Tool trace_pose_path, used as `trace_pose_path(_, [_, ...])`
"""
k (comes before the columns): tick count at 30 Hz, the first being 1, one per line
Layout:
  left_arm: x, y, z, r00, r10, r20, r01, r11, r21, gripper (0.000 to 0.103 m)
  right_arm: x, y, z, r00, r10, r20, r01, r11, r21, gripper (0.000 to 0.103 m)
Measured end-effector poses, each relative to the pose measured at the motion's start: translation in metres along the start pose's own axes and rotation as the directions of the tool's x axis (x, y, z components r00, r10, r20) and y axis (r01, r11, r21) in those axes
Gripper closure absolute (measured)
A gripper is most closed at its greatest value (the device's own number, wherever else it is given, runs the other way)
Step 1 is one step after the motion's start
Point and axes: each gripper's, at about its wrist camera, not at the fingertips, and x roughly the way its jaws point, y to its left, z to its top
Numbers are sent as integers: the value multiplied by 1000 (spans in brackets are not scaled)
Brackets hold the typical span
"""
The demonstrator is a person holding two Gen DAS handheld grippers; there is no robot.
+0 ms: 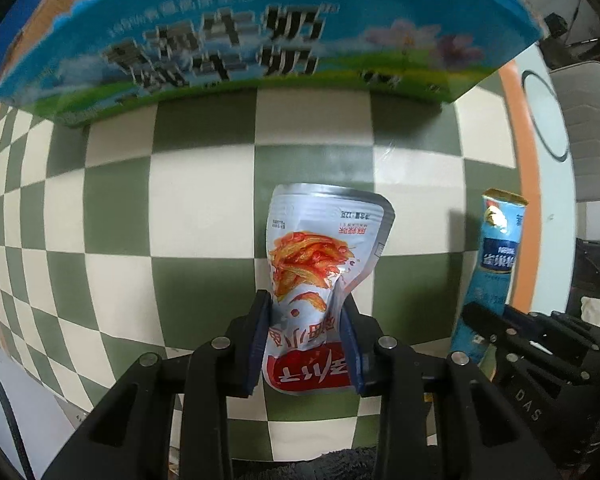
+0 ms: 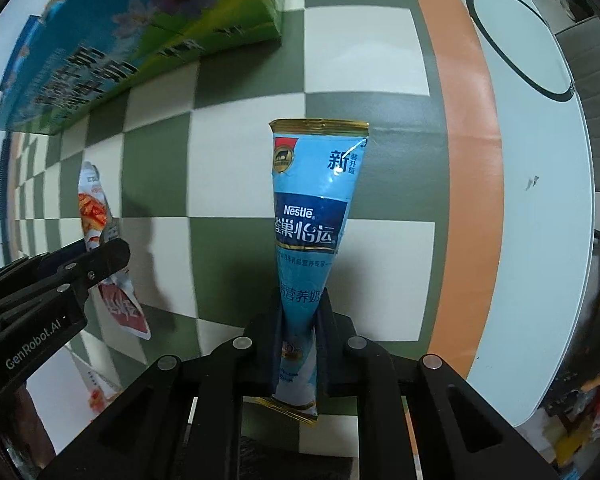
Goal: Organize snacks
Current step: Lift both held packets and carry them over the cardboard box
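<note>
Two packets are in hand, both held clear above the green-and-cream checked cloth [image 1: 204,208]. The left gripper [image 1: 306,344] is clamped on the lower part of a silver foil snack pouch with a red band and a picture of orange-red strips [image 1: 320,248]; the pouch is creased where the blue pads [image 1: 260,344] pinch it. The right gripper [image 2: 300,344] is closed tight on the narrow lower part of a long light-blue stick sachet with gold crimped ends [image 2: 312,216], which sticks out beyond the jaws.

Risks, as judged: both grips sit near one end of a limp packet, so the free end can swing or twist and catch on the box wall on entry. The sachet is glossy and pinched thin; it may slide out under a quick move. The two grippers are close together and could knock each other.

The open blue-and-green printed cardboard carton [image 1: 260,40] stands at the far side of the cloth, presumably the destination.

Legible writing: "Nestlé" plus Chinese characters on the sachet; large Chinese characters on carton and pouch, blurred; "GenRobot.AI" on the left gripper body seen in the right wrist view.
</note>
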Motion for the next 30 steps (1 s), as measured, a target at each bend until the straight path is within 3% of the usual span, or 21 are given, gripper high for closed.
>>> trace_pose_path(10, [-75,12,-17,994,-45,97,41,998,43,73,-84,-3,7,988,128,84,-125,992,-35,88])
trace_pose_path(16, [-128,15,-20,978,-85,192,75,996,57,73,-140,6,17,967,204,150,-191,977,-99,88])
trace_pose_path(18, [-149,18,-19,968,-99,229,89,995,54,73,-151,28,15,958,226,174,-208,971,-117,88])
trace_pose_path(25, [-193,28,15,942,-83,327,78,997,31,73,-191,63,40,931,265,250,-233,961,-153,88])
trace_pose_path(30, [-209,55,45,934,-65,350,65,998,12,73,-205,92,75,920,246,307,-204,965,-162,88])
